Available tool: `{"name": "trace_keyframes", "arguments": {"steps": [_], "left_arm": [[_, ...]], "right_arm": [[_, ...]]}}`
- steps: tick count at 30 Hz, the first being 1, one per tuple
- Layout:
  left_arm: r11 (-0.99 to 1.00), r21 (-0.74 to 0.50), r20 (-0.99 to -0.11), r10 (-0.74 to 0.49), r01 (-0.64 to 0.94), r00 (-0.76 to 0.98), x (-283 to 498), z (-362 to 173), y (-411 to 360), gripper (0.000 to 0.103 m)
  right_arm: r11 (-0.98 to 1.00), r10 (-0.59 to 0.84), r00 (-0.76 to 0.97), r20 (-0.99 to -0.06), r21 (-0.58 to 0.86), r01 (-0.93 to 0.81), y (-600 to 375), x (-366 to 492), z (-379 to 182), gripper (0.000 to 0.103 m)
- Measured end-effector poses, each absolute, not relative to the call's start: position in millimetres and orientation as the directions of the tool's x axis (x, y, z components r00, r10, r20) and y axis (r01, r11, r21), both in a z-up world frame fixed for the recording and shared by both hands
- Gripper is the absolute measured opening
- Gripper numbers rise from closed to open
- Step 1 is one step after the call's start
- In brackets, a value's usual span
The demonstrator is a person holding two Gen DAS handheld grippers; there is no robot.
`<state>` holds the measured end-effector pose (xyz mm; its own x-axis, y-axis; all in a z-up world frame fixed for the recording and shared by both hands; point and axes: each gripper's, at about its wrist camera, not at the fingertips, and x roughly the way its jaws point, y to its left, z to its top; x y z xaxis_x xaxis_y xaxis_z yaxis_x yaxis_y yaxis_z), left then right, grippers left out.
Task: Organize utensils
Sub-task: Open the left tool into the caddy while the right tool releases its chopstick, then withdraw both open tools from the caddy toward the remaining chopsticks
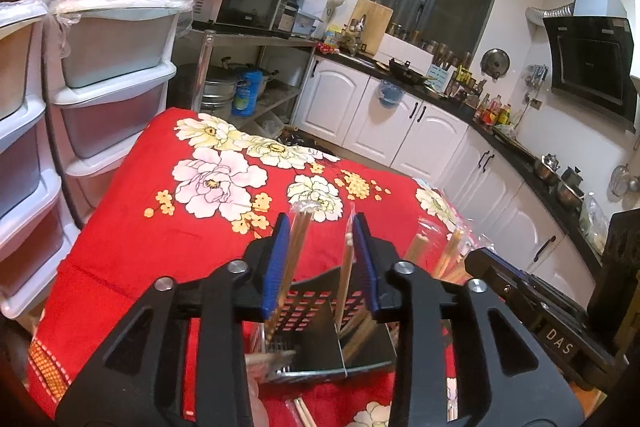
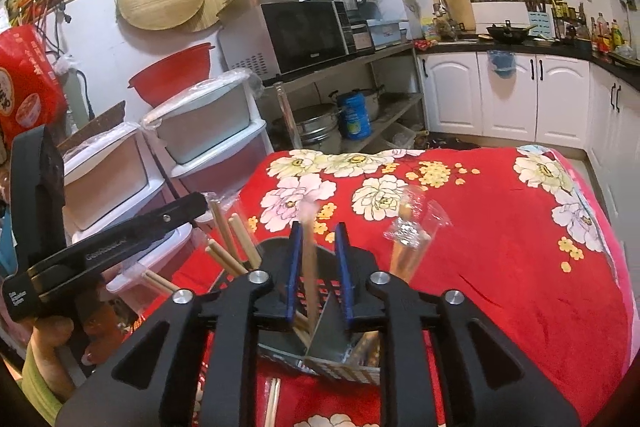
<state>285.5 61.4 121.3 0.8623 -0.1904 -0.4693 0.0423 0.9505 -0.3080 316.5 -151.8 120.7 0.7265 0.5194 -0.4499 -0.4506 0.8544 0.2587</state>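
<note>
With both grippers' fingers parted, left gripper [image 1: 322, 263] and right gripper [image 2: 319, 271] flank loose chopsticks [image 2: 309, 267] standing in the black holder [image 2: 320, 351] on the red-clothed bench [image 2: 500, 247]; nudging could tip them.

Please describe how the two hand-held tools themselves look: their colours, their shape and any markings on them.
Both tools are black plastic. The left tool and the right tool each have two flat fingers lined with blue ribbed pads, carried on angular linkage arms with triangular cut-outs and round silver pivot bolts. White lettering marks their sides; in the left wrist view it reads "DAS". A yellow-green sleeve shows.
</note>
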Motion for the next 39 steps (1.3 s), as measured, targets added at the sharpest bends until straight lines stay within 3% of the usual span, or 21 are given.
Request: {"name": "trace_keyframes", "arguments": {"steps": [10, 18, 28, 39], "left_arm": [[0.952, -0.301, -0.462, -0.192, 0.051, 0.866, 262, 125, 56, 0.054], [0.95, -0.308, -0.464, -0.196, 0.05, 0.864, 242, 123, 54, 0.07], [0.953, -0.296, -0.465, -0.204, 0.066, 0.862, 211, 115, 48, 0.09], [0.949, -0.308, -0.488, -0.216, 0.065, 0.846, 189, 96, 43, 0.091]], "right_arm": [[0.863, 0.504, 0.733, -0.457, 0.245, -0.441, -164, 299, 119, 0.039], [0.873, 0.487, 0.744, -0.458, 0.227, -0.432, -174, 280, 116, 0.057], [0.884, 0.465, 0.755, -0.462, 0.203, -0.42, -188, 254, 108, 0.066], [0.896, 0.441, 0.753, -0.489, 0.182, -0.406, -201, 229, 90, 0.069]]}}
